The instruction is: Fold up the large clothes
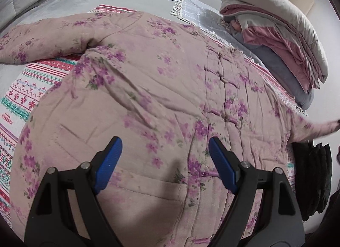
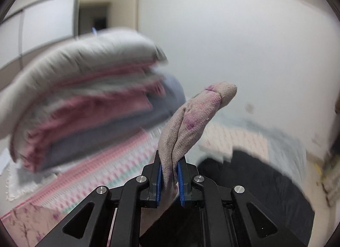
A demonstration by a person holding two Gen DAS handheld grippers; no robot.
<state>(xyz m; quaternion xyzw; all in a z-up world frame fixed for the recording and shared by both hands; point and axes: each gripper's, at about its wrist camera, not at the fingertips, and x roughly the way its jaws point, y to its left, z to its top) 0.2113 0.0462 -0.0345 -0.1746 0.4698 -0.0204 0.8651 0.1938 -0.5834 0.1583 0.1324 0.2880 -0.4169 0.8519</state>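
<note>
A floral quilted coat [image 1: 148, 81] lies spread flat across the bed [image 1: 53, 2], running toward 12 o'clock beneath the wide-open left gripper [image 1: 165, 165]; the right gripper [image 2: 170, 180], nearer the sleeve, is clamped on its cuff [image 2: 195, 115], lifted at 3 o'clock

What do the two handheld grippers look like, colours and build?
Both match: the left gripper and right gripper have black plastic linkage arms with triangular cut-outs, round silver pivot pins, and blue ribbed finger pads. No cables, markings or sleeves are visible.
</note>
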